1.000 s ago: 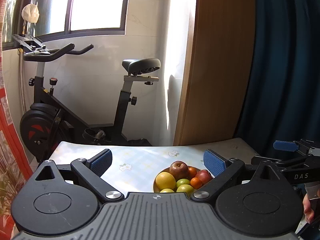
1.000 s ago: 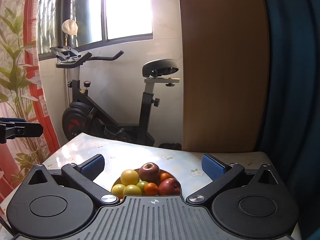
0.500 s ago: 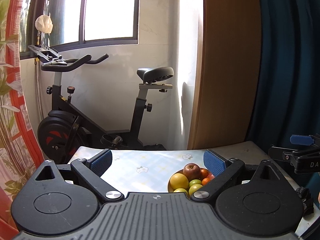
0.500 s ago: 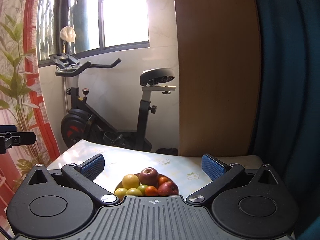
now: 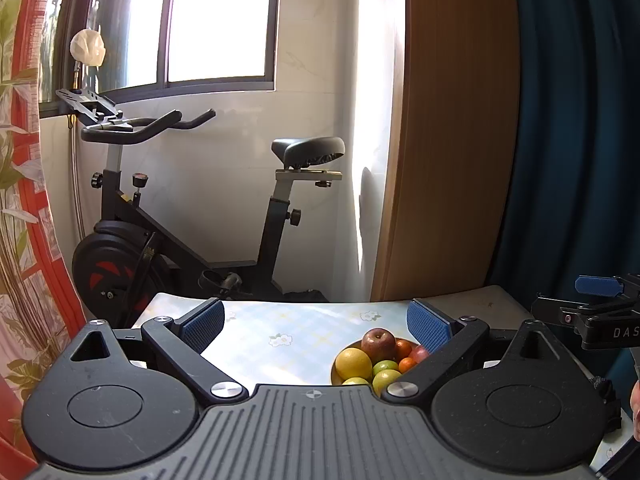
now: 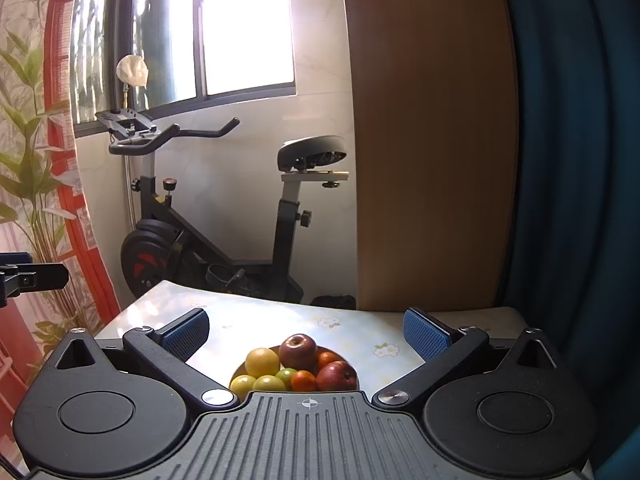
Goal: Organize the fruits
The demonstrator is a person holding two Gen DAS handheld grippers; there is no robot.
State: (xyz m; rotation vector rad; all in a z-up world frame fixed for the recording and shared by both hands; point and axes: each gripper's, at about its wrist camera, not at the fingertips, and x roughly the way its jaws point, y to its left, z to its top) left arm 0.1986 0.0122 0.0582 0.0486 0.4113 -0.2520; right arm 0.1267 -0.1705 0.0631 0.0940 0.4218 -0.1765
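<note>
The left gripper [image 5: 316,326] is held level above the near edge of the table [image 5: 304,336], its jaws spread wide with nothing between them. Bare flowered tablecloth lies ahead of its left finger; the bowl [image 5: 335,368] sits low and close in front of its right finger, which hides part of the rim. Probably the tool is kept back and high so the whole pile stays in sight.

To its right, the right gripper [image 6: 306,334] is also gaping and empty, and it is squared up on the bowl [image 6: 237,376], which lies directly between and just ahead of its two fingers, nearly centred. That alignment suggests this tool is the one set to deal with the fruit.

In the bowl the fruit is heaped together: an orange-yellow citrus [image 6: 262,362] on the left, a dark red apple [image 6: 298,352] on top at the middle, another red apple [image 6: 337,376] toward the right finger, small tangerines [image 6: 303,381] between them, and yellow-green fruits [image 6: 269,384] along the near rim. No fruit shows on the cloth. Such a full bowl would fit either fruit gathered in already or fruit waiting to be sorted out.
</note>
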